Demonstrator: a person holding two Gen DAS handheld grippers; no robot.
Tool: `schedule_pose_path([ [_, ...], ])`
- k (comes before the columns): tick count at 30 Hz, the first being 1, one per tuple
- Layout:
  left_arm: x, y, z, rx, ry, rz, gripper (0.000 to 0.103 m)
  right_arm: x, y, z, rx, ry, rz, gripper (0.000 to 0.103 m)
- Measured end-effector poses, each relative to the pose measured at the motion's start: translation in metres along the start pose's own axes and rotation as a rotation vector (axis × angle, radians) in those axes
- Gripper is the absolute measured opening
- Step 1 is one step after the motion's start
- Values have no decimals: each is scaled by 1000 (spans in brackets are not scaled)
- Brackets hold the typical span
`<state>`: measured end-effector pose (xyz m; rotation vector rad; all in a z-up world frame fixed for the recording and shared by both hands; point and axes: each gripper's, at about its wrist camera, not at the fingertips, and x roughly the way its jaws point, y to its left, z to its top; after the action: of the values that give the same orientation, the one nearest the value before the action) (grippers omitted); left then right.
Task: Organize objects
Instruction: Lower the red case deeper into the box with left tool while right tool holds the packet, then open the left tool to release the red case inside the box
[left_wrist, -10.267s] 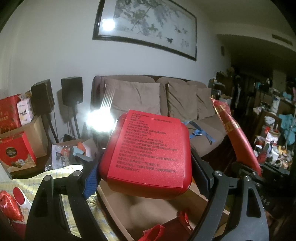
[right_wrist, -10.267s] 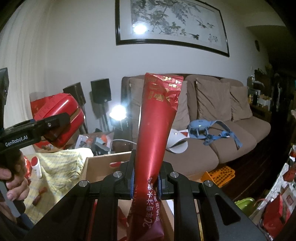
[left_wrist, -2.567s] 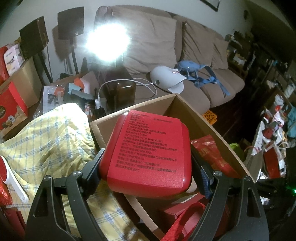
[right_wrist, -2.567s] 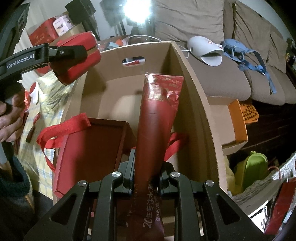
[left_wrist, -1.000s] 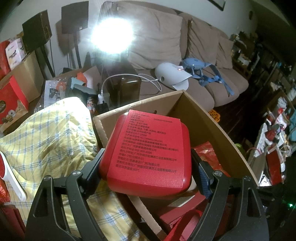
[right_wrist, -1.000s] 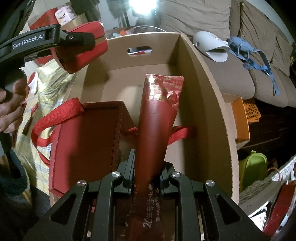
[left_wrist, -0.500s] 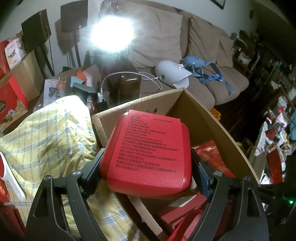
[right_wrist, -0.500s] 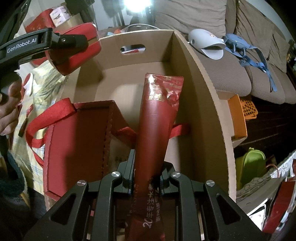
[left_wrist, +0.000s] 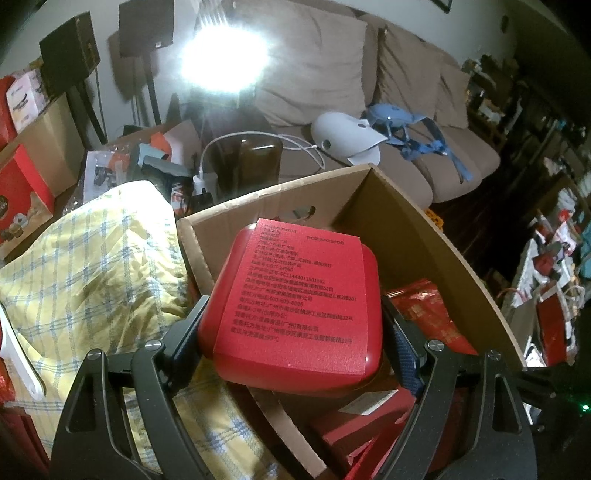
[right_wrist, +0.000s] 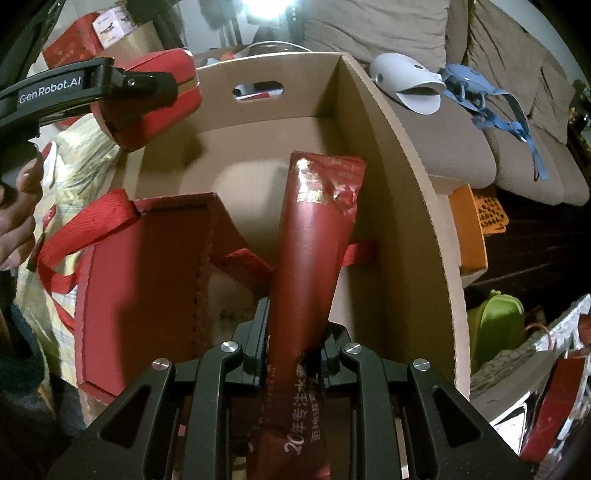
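The left gripper clamps a red tin; the right gripper clamps a red packet, whose lower end seems cut off, over the cardboard box.

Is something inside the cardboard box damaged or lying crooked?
The red gift bag in the cardboard box lies tipped on its side, one handle strap draped over the box's rim. Nothing looks torn or spilled.

Left wrist view: close, from beside the cardboard box, tilted down across its near corner toward the sofa. Right wrist view: close, from above the box, looking steeply into it. Both views share the box interior and the sofa behind it.
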<state>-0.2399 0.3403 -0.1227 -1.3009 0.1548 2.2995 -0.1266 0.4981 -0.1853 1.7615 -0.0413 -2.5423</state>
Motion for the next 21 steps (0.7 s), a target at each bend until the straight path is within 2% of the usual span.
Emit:
schedule_pose_path([
  [5, 4, -1, -1, -4, -8, 11, 83, 0, 2, 1, 4, -5, -5, 21],
  [11, 1, -14, -4, 35, -24, -33, 80, 0, 0, 2, 16, -7, -19, 21],
  [21, 18, -31, -10, 68, 21, -38, 79, 1, -2, 1, 21, -1, -17, 21],
])
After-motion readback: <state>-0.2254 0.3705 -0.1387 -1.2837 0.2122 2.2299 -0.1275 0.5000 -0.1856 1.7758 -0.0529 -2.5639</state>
